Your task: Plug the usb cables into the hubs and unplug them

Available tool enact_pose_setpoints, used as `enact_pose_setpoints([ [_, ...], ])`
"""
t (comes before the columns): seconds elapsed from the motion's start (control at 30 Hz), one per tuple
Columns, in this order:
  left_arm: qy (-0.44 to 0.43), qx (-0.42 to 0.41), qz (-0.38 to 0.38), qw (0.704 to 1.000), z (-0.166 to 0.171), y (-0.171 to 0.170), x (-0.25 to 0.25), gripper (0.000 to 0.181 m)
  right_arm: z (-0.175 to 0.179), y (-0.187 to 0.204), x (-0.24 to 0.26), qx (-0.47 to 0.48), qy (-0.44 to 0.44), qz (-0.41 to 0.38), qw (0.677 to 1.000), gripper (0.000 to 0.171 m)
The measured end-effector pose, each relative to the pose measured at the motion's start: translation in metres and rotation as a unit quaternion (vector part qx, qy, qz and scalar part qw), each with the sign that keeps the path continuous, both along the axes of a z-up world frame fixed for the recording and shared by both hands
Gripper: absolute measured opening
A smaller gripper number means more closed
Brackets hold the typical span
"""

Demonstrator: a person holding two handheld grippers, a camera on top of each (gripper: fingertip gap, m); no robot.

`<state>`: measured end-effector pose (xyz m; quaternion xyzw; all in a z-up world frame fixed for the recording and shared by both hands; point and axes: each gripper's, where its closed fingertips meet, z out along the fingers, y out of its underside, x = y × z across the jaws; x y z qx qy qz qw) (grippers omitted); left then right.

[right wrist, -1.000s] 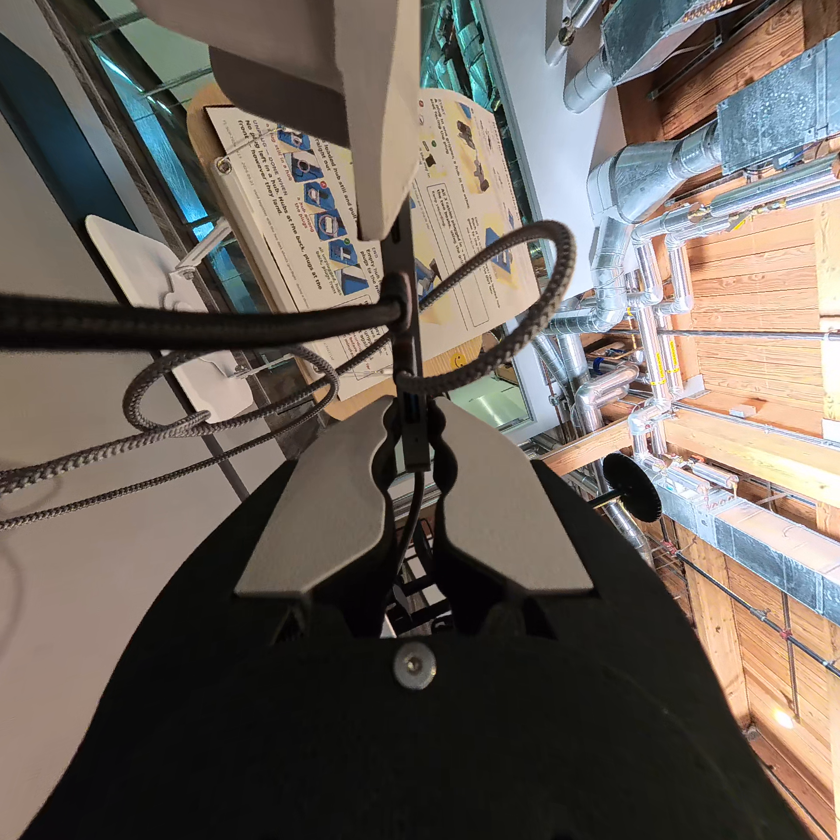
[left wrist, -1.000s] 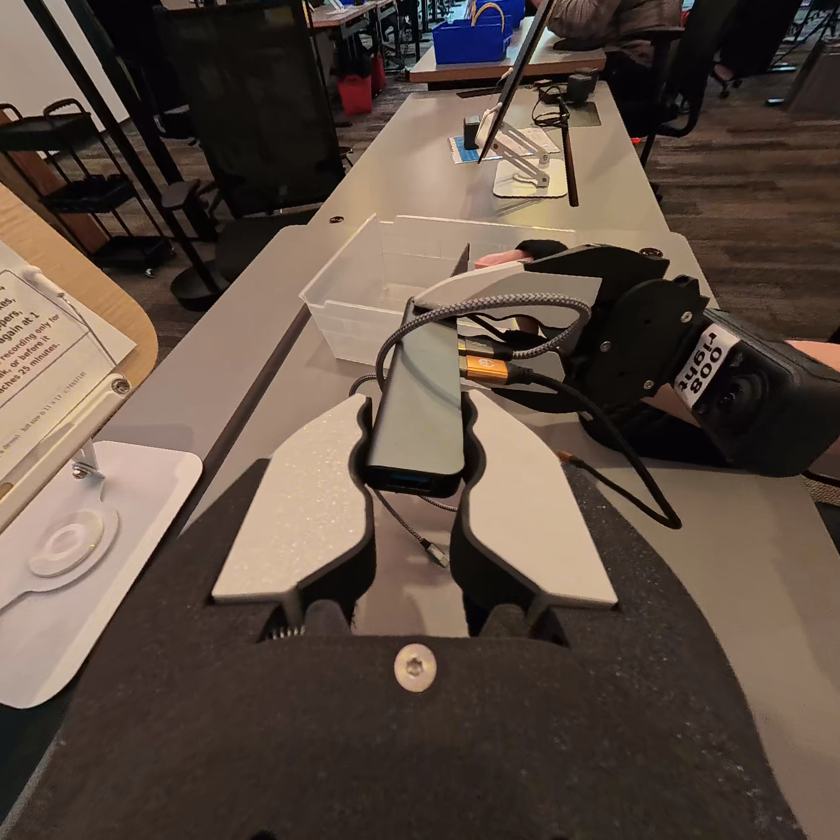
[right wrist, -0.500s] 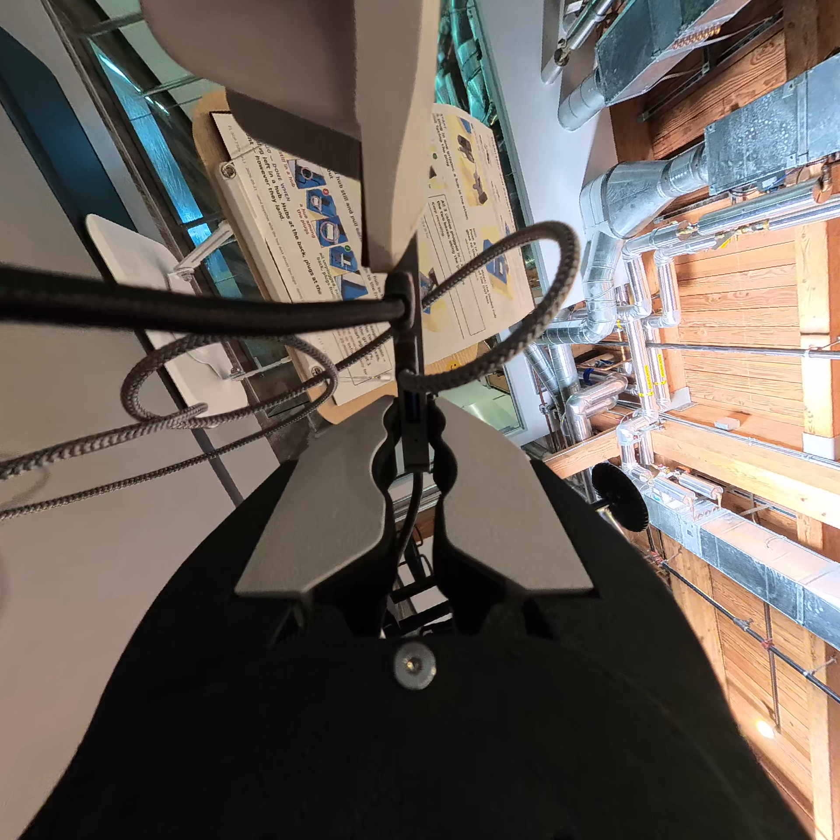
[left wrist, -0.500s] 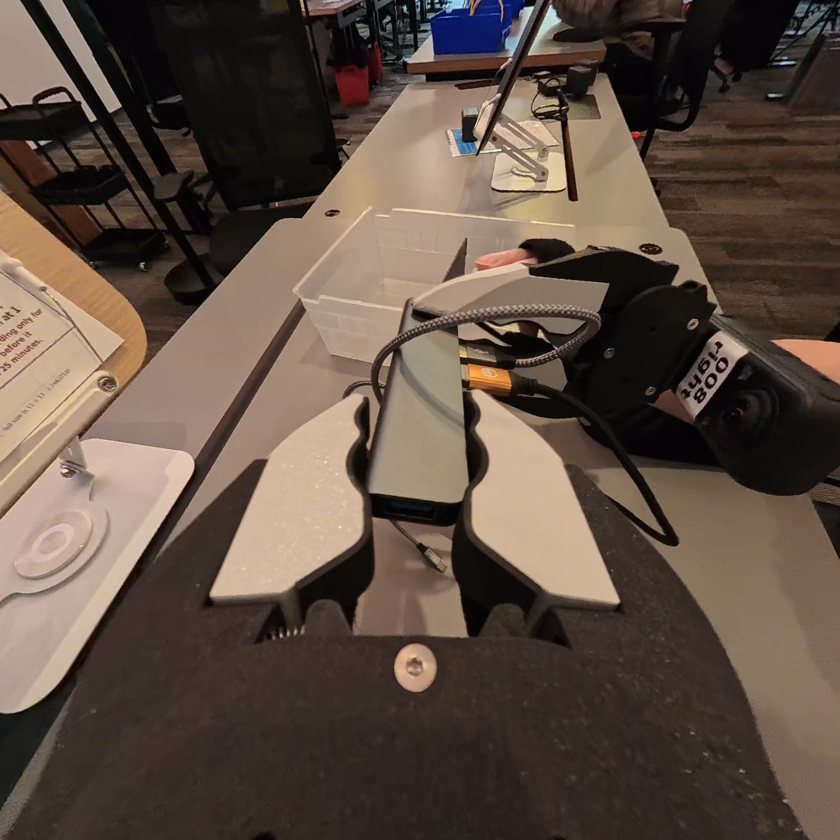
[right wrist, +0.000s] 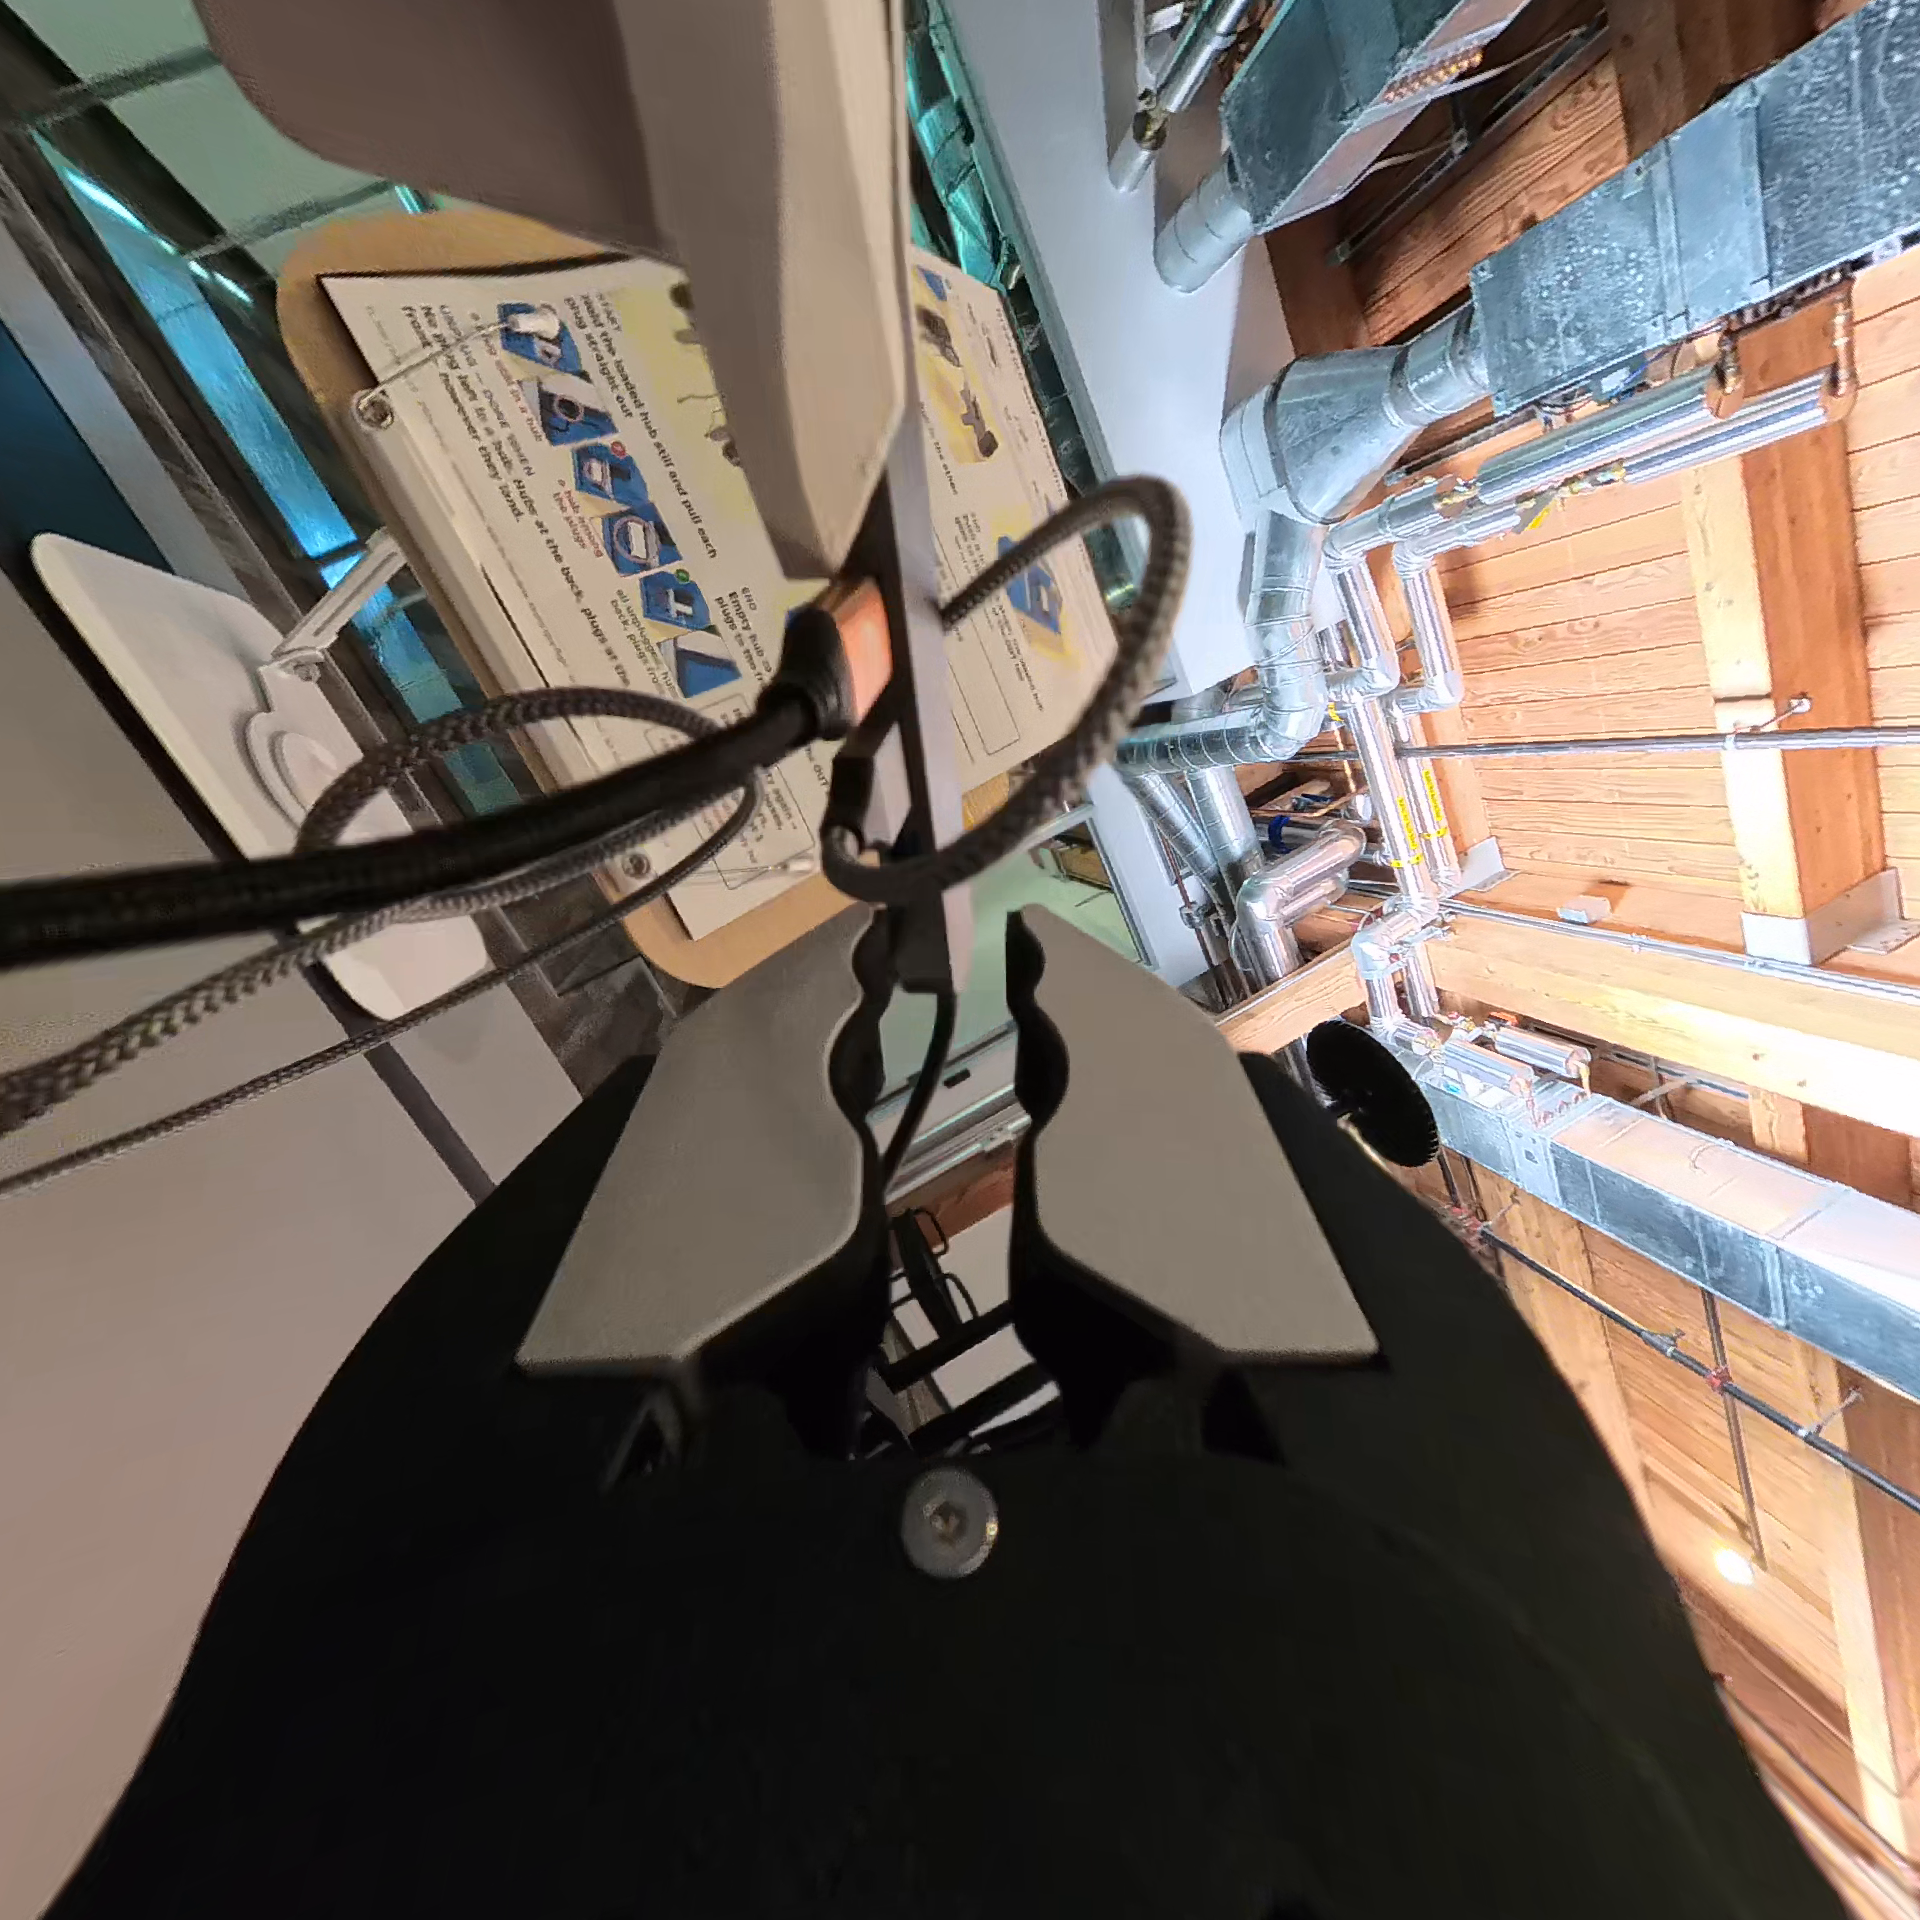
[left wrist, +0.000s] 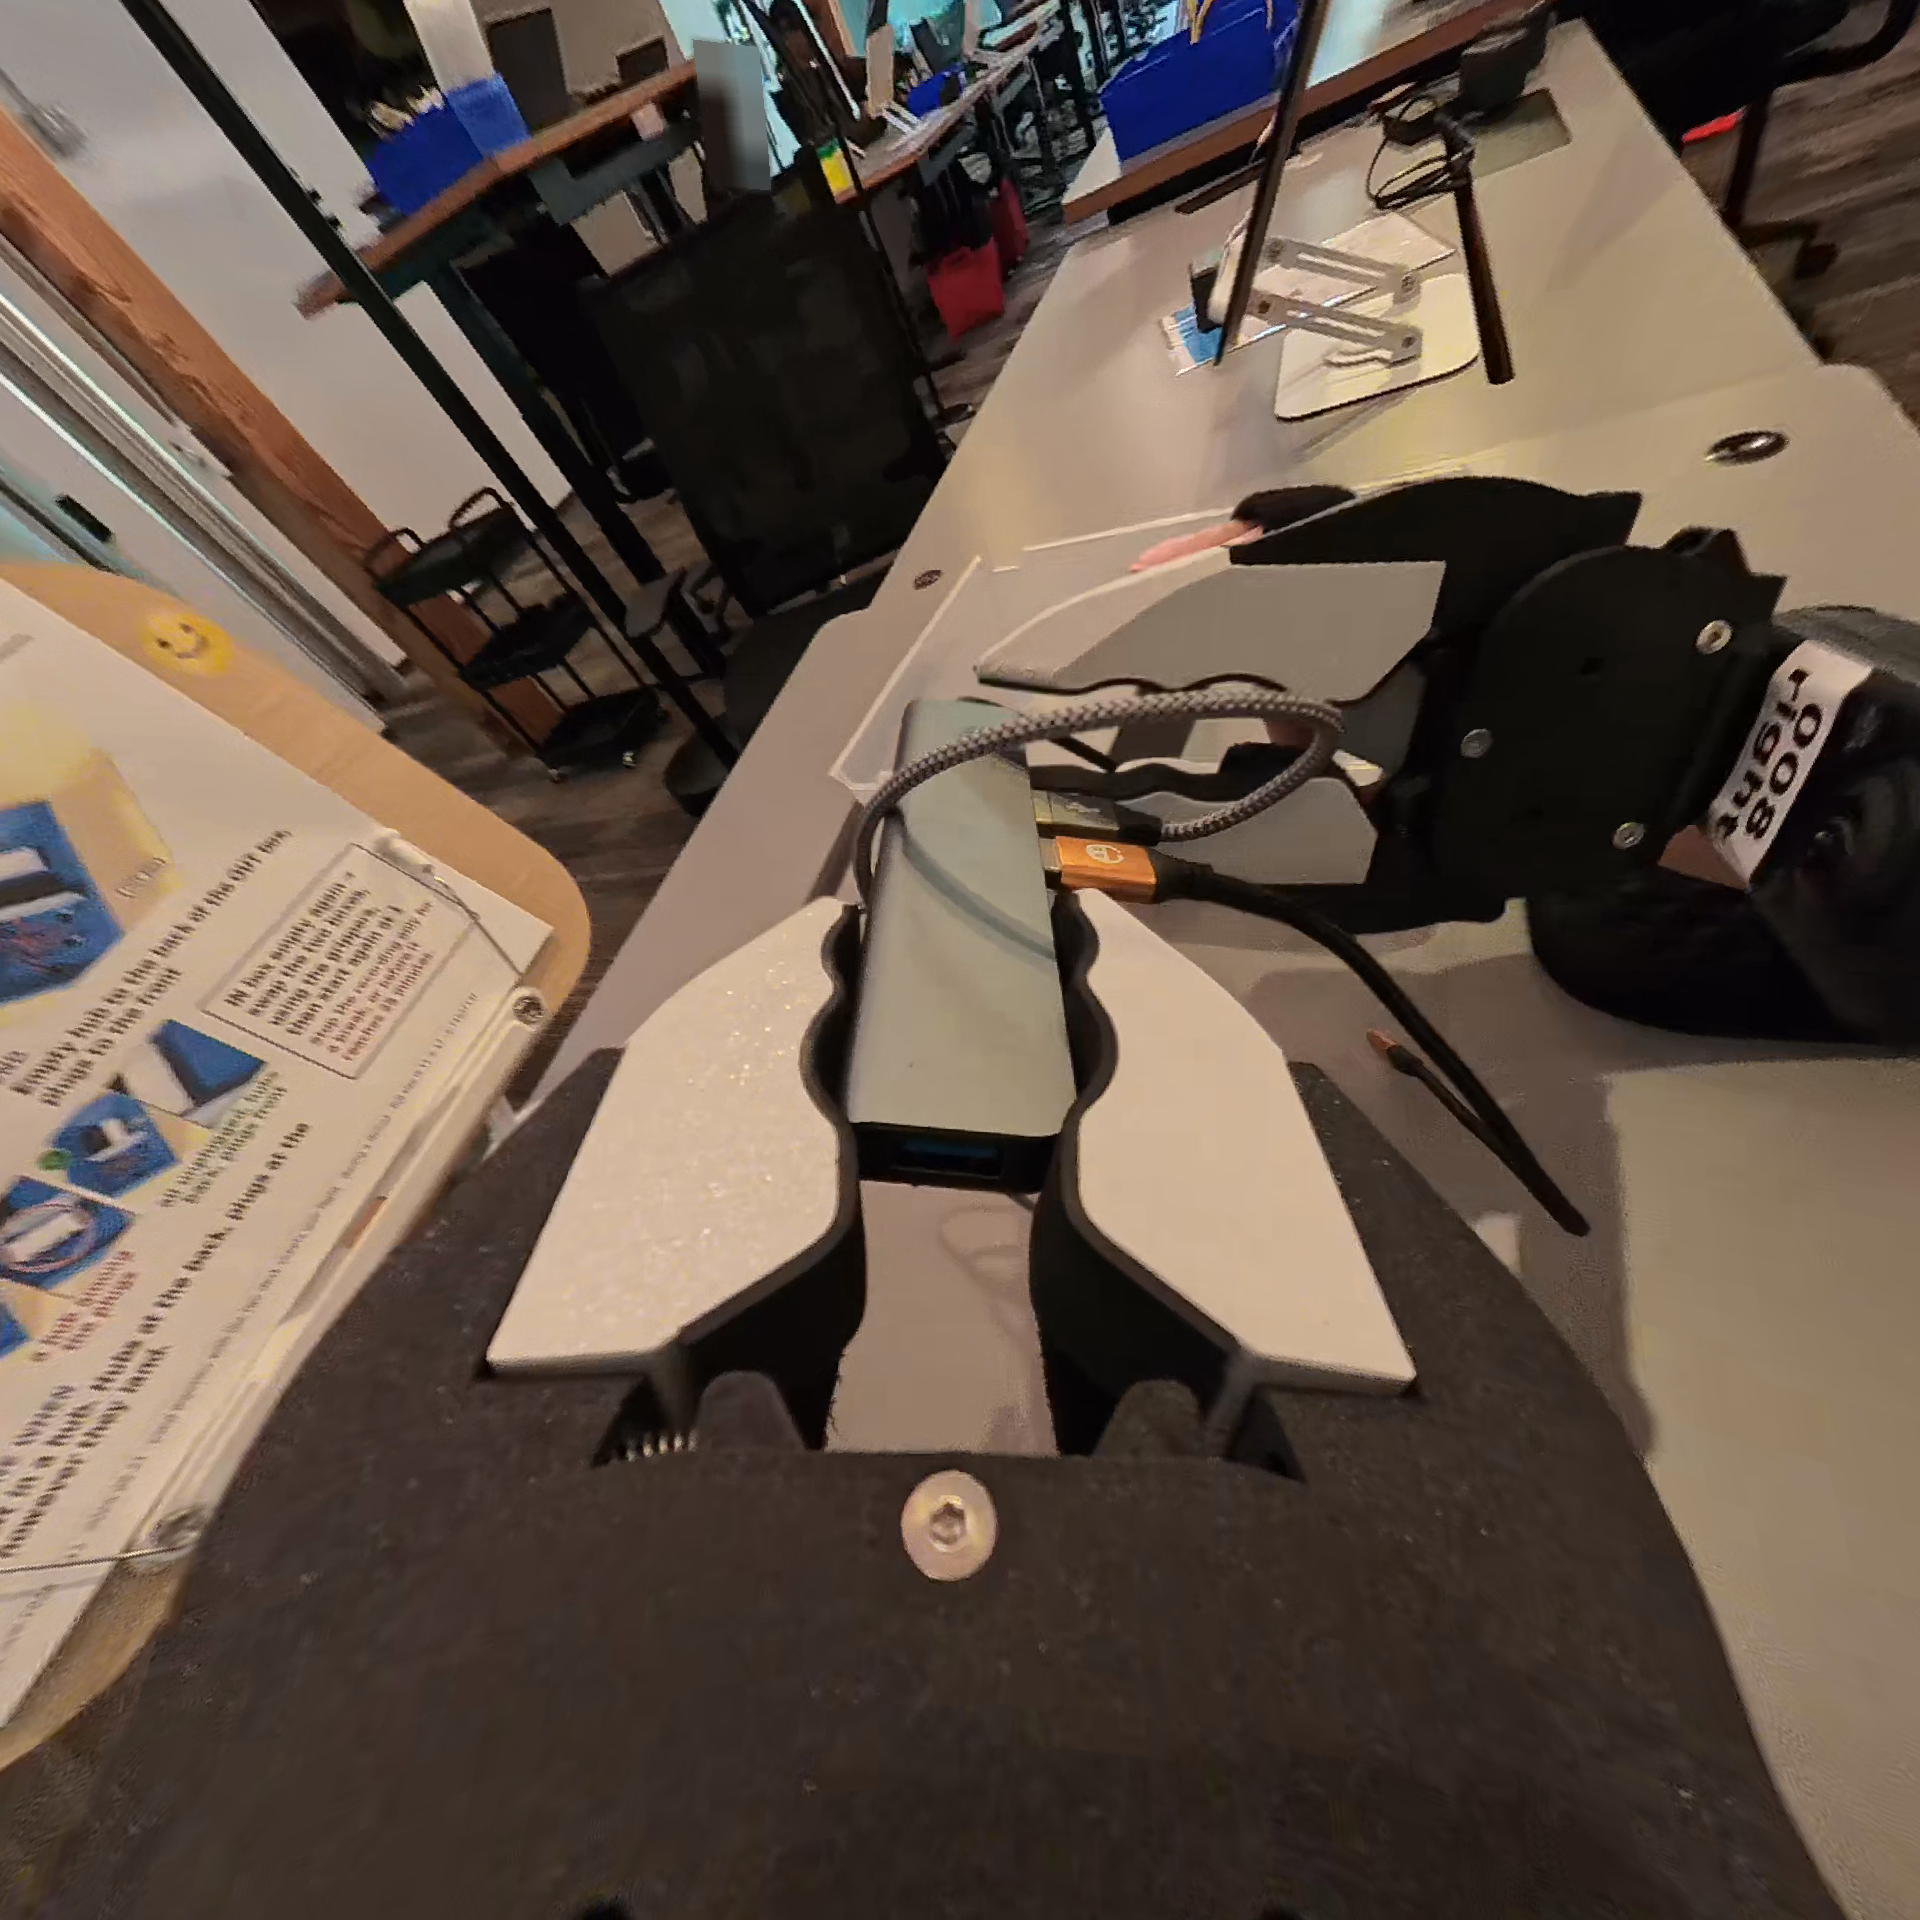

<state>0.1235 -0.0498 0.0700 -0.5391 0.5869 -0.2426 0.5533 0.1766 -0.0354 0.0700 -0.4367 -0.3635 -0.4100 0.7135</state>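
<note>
Presently the left tongs (left wrist: 951,1023) clamp the near end of the grey hub (left wrist: 956,935) above the worktop (left wrist: 1714,1195). The right tongs (right wrist: 940,997) stand parted around the black plug (left wrist: 1086,810), beside the orange plug (left wrist: 1101,864).

Clear plastic bin (left wrist: 940,665) on grey table (left wrist: 1714,1299) — printed instruction sheet (left wrist: 187,1049) on wooden board at left. Tablet stand (left wrist: 1340,322) farther down the table; metal ducts (right wrist: 1340,436) and timber ceiling overhead.

Long grey desks (left wrist: 1091,343), black mesh chair (left wrist: 758,395), dark wood floor (left wrist: 603,831), timber ceiling (right wrist: 1621,790) with silver ducts (right wrist: 1340,447)
</note>
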Motion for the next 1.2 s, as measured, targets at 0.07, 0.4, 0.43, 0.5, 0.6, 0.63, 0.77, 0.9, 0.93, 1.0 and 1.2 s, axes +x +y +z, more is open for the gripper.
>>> enact_pose_setpoints([
  [0.07,0.003,0.016,0.001,1.000,0.003,-0.003,-0.002,0.035,0.002,-0.001,0.001,-0.002,0.016,0.010,1.000,0.021],
  [0.4,-0.020,0.063,0.029,0.997,0.022,-0.003,-0.010,0.035,0.015,-0.013,0.001,0.030,0.021,0.016,0.999,0.028],
  [0.43,-0.025,0.070,0.044,0.996,0.025,0.002,-0.014,0.035,0.021,-0.017,0.005,0.031,0.041,0.020,0.998,0.026],
  [0.5,-0.039,0.078,0.071,0.994,0.031,0.011,-0.021,0.035,0.035,-0.025,0.014,0.018,0.104,0.033,0.994,0.022],
  [0.6,-0.065,0.072,0.099,0.990,0.038,0.022,-0.029,0.035,0.044,-0.036,0.010,-0.044,0.234,0.115,0.964,0.017],
  [0.63,-0.072,0.070,0.108,0.989,0.039,0.025,-0.031,0.035,0.043,-0.041,0.000,-0.073,0.279,0.167,0.943,0.015],
  [0.77,-0.101,0.055,0.121,0.986,0.042,0.031,-0.034,0.035,0.026,-0.042,-0.041,-0.186,0.398,0.301,0.846,0.018],
  [0.9,-0.115,0.037,0.112,0.986,0.040,0.028,-0.028,0.035,0.021,-0.030,-0.049,-0.186,0.416,0.299,0.838,0.022],
  [0.93,-0.116,0.035,0.110,0.987,0.039,0.027,-0.026,0.035,0.019,-0.028,-0.052,-0.196,0.428,0.305,0.828,0.022],
  [1.0,-0.115,0.034,0.106,0.987,0.037,0.026,-0.022,0.035,0.019,-0.025,-0.053,-0.198,0.446,0.307,0.817,0.021],
  [1.2,-0.109,0.025,0.095,0.989,0.027,0.022,-0.011,0.035,0.016,-0.017,-0.047,-0.198,0.472,0.296,0.806,0.012],
])
